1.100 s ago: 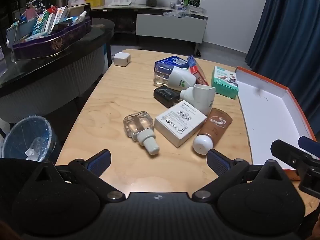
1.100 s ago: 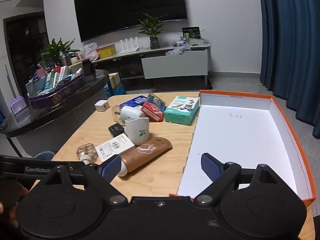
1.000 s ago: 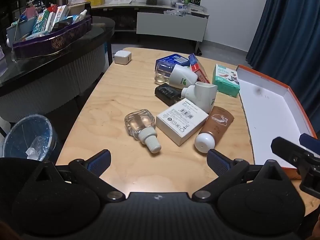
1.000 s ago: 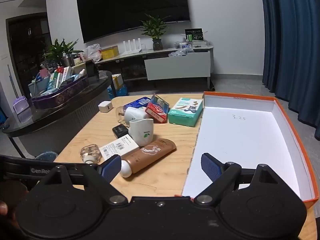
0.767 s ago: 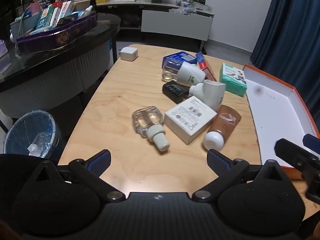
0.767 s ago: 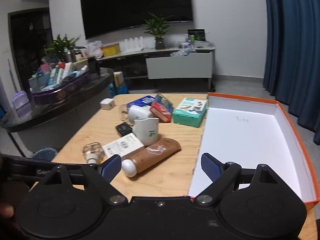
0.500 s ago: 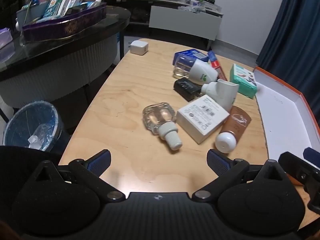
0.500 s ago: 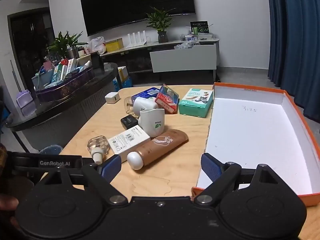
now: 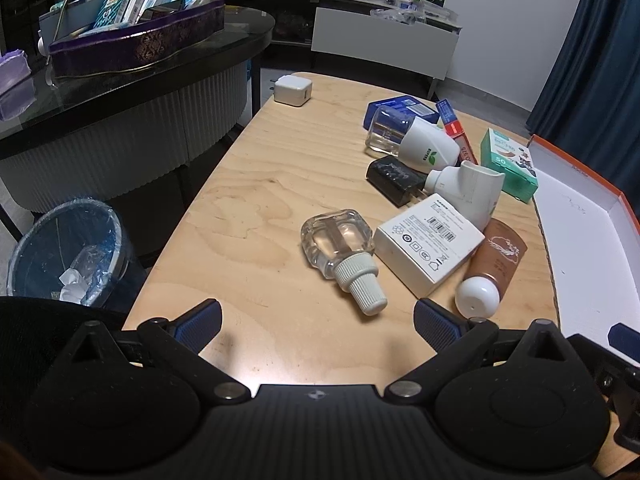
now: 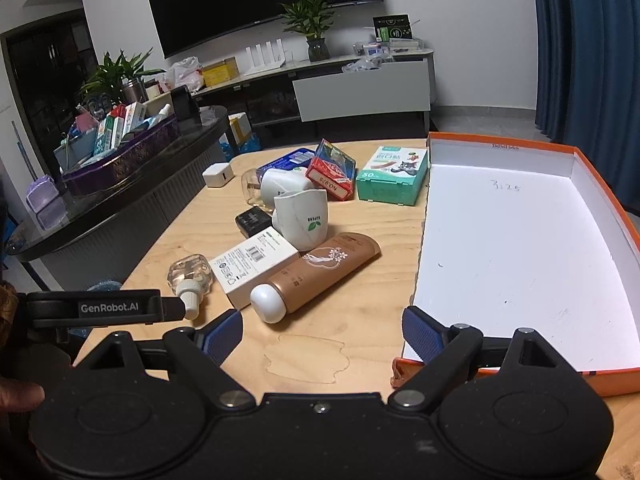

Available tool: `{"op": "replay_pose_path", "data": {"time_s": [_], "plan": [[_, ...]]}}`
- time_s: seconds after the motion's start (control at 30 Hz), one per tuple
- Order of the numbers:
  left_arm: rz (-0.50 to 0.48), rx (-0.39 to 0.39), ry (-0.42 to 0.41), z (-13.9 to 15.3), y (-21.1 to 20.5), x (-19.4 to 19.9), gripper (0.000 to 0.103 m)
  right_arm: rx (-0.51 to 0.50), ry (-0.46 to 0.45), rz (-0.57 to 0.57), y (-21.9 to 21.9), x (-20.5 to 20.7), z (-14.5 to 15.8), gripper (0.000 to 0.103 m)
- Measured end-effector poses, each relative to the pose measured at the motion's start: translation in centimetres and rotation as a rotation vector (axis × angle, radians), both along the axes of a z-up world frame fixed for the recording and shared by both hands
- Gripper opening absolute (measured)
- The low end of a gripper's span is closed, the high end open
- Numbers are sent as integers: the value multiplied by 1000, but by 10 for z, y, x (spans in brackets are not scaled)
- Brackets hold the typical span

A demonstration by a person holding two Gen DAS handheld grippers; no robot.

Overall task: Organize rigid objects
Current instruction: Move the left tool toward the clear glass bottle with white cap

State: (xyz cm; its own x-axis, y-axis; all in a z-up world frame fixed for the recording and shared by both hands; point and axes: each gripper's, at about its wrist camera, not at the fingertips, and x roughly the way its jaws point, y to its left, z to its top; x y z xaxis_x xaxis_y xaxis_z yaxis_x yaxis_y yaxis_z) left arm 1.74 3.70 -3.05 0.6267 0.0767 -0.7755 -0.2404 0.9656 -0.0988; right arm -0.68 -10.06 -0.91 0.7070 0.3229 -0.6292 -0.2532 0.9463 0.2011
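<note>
A: Stock check. Orange box (image 10: 516, 240)?

B: Nothing in it; it sits on the tabletop (image 9: 256, 184) at the right.

A: Items outstanding?

B: All, by my judgement. Loose beside the box: glass bottle (image 9: 340, 246), white carton (image 9: 430, 242), brown tube (image 10: 316, 276), white cup (image 10: 304, 220), black adapter (image 9: 396, 180), green carton (image 10: 394, 180), red packet (image 10: 332, 172), blue packet (image 9: 400, 108), and a white charger (image 9: 293, 91) apart at the far edge.

A: Claws?

B: Left claw (image 9: 316, 320): spread wide, holding nothing, above the tabletop near the glass bottle. Right claw (image 10: 322, 330): likewise wide, holding nothing, near the brown tube's cap. Sorting not begun.
</note>
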Motion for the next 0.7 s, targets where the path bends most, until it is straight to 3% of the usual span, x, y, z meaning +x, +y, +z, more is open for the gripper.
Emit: {"op": "replay_pose_path", "data": {"time_s": [0.37, 0.7], "plan": [[1, 15, 18, -10, 5, 19, 103, -20, 20, 10, 6, 4, -6, 102], [13, 77, 48, -20, 22, 27, 103, -45, 24, 10, 9, 10, -11, 102]]}}
